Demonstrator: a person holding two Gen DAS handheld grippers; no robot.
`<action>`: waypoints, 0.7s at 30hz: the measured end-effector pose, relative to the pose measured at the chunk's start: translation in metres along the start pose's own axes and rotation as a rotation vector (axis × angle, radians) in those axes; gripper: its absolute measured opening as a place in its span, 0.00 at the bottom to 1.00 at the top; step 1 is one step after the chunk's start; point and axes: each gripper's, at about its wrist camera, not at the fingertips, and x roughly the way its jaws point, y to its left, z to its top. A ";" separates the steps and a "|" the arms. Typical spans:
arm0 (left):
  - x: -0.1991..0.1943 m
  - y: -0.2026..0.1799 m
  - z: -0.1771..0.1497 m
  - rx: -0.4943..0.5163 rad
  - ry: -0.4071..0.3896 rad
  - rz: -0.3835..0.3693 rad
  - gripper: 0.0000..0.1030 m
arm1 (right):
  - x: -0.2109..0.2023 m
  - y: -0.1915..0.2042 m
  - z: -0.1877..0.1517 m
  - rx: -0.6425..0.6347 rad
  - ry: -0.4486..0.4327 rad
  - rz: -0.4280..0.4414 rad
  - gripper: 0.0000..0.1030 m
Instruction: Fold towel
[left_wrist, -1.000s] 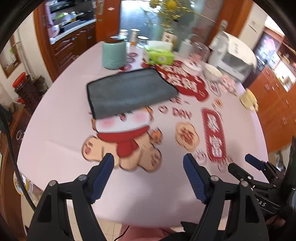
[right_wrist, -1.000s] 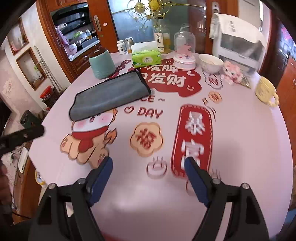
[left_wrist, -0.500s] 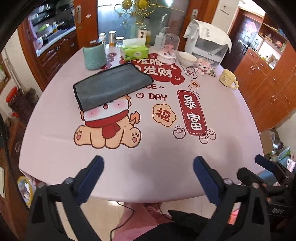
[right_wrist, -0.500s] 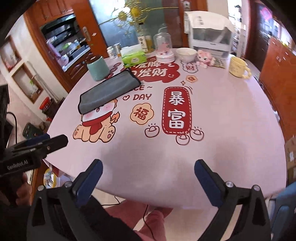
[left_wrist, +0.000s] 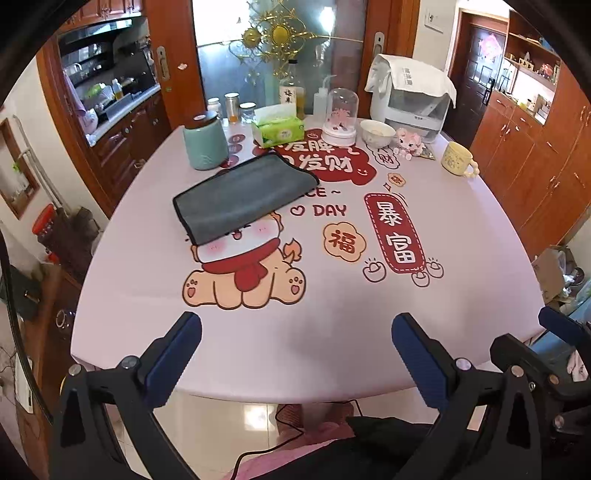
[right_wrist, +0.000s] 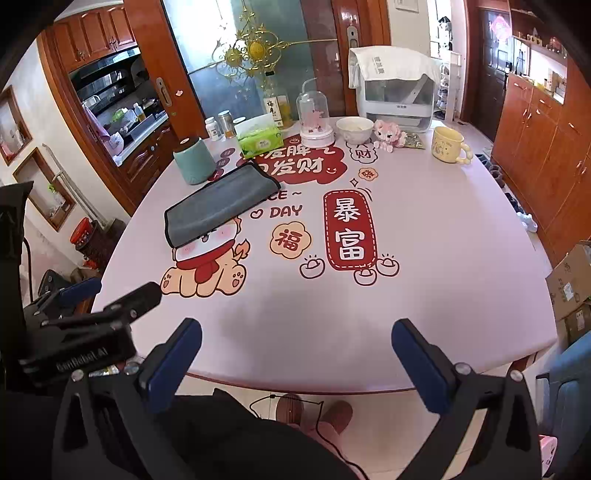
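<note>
Meanwhile, in the left wrist view, the left gripper is hovering at the near edge of the table with its blue-padded fingers spread wide and holding nothing. The towel is lying folded and flat on the far left part of the table, well apart from the gripper, its near end covering the top of the cartoon puppy print. A teal canister is standing just beyond the towel's far edge, and a green tissue box is sitting to the right of that. A yellow mug is resting near the far right rim. The right gripper is showing at the lower right, off the table's edge.

Turning to the right wrist view, the right gripper is likewise hanging over the near rim of the table, its fingers spread and empty. The towel is lying far off to the left, next to the canister. A white bowl and the mug are sitting along the far side. The left gripper is showing at the lower left, beside the table's edge.
</note>
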 end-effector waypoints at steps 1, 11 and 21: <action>-0.001 0.002 -0.001 -0.009 -0.007 0.009 0.99 | 0.000 0.001 -0.001 0.003 -0.003 -0.003 1.00; -0.006 0.009 0.001 -0.042 -0.058 0.069 0.99 | 0.003 0.001 0.001 0.025 -0.011 -0.033 1.00; -0.008 -0.001 0.007 -0.027 -0.080 0.111 0.99 | 0.009 -0.011 0.002 0.065 0.011 -0.054 1.00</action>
